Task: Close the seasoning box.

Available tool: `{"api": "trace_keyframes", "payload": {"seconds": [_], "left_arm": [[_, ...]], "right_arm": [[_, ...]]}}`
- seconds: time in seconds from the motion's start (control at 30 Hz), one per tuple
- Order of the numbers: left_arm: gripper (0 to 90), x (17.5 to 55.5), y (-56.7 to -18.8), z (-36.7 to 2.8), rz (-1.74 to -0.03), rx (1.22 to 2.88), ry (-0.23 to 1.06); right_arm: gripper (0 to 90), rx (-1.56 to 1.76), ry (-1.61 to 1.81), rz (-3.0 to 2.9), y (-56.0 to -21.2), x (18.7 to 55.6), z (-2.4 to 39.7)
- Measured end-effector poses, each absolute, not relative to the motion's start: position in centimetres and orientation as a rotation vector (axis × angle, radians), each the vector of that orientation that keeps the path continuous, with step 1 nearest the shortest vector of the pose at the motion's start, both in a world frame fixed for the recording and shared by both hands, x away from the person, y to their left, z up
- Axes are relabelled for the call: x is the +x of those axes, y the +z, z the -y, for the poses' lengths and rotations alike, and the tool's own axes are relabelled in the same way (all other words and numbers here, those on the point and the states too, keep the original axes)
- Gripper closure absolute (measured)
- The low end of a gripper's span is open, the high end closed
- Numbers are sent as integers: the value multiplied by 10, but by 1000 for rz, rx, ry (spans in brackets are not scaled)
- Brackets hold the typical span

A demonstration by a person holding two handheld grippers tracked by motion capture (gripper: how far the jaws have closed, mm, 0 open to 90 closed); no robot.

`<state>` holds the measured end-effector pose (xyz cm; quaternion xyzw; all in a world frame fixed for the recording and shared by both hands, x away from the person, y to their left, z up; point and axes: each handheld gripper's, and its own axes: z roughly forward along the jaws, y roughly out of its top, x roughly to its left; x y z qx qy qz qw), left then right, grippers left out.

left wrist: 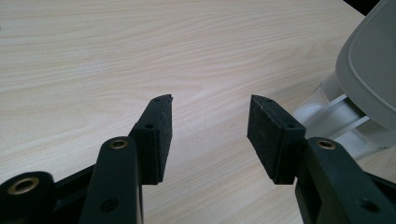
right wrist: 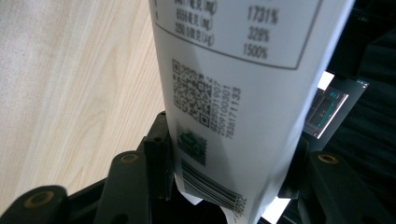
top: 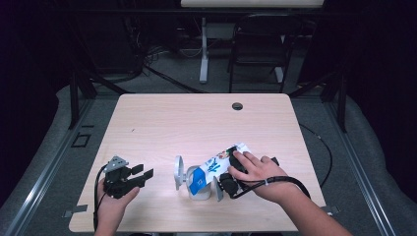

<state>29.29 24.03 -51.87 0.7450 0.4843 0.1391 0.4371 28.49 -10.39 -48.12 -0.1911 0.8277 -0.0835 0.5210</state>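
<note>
Black-jawed, our right gripper (right wrist: 224,154) is clamping a white printed pouch (right wrist: 233,88) tilted over the grey lidded container (top: 194,183), while we are holding our left gripper (left wrist: 210,135) wide open, empty, above the table (top: 162,123).

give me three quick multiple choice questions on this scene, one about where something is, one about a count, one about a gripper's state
1. Where is the white pouch?
A. tipped toward the white bin
B. flat at the table's far edge
C. on the floor

2. How many grippers rest on the table?
A. one
B. two
C. three

3. How is the left gripper?
A. shut on the pouch
B. shut on nothing
C. open, nothing between its pads

Answers: 1 A, the high view shows the pouch slanting down to the bin mouth. 2 B, a left gripper and a right gripper show there. 3 C, bare wood shows between its pads in the left gripper view.
</note>
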Motion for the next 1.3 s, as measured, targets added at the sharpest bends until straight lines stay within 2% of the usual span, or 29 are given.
{"api": "trace_keyframes", "payload": {"seconds": [1.3], "left_arm": [[506, 293, -519, -240, -1206, 1853, 347]], "right_arm": [[558, -495, -204, -1956, -478, 282, 103]]}}
